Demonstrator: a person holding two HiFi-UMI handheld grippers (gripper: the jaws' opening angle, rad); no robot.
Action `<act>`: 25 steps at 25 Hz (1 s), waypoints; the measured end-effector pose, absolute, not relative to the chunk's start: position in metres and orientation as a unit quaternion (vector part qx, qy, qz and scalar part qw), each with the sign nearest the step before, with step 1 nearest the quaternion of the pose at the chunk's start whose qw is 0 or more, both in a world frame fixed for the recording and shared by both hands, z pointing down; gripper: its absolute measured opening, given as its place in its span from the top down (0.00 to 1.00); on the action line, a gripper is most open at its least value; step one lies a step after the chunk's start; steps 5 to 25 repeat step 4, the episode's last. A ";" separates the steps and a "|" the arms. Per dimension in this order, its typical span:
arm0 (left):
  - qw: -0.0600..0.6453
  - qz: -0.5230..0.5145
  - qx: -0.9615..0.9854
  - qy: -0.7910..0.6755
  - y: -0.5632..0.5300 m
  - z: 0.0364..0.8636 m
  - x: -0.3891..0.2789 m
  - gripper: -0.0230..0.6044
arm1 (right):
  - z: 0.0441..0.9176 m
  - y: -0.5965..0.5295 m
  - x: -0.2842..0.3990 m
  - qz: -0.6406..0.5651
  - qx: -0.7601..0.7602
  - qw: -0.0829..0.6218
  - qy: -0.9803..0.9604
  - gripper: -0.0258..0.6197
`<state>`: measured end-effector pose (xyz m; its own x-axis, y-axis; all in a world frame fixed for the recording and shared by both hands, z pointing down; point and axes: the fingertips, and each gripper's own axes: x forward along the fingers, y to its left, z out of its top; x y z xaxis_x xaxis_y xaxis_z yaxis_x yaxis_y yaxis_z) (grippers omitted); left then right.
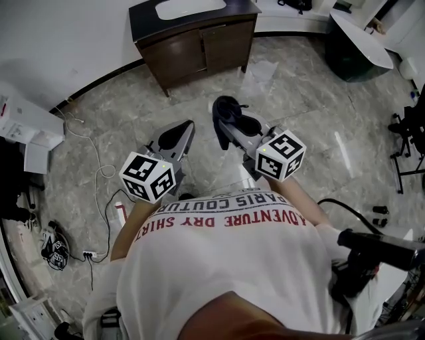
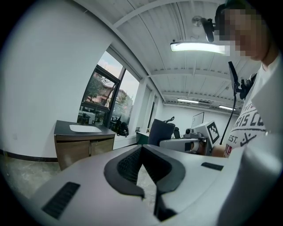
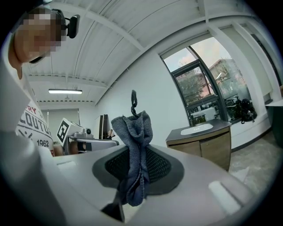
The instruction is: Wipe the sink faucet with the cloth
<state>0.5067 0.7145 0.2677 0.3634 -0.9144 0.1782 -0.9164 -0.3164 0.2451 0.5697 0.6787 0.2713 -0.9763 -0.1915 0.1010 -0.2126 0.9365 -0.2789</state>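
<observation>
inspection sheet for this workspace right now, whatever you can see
surface: grey stone floor; no worktop near the grippers
job's things: cloth in right gripper; sink in dark cabinet ahead; faucet not seen
clutter: white boxes, paper sheets on floor
grippers: left gripper shut, empty; right gripper shut on cloth
cables: white cable across floor at left; black cable at right
surroundings: white table, large window
</observation>
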 end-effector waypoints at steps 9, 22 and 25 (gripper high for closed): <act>0.151 0.003 0.813 -0.563 0.714 0.264 0.510 0.96 | 0.267 0.678 0.570 0.148 0.101 0.036 -0.983 0.84; 0.151 0.003 0.813 -0.563 0.714 0.264 0.510 0.96 | 0.267 0.678 0.570 0.148 0.101 0.036 -0.983 0.84; 0.151 0.003 0.813 -0.563 0.714 0.264 0.510 0.96 | 0.267 0.678 0.570 0.148 0.101 0.036 -0.983 0.84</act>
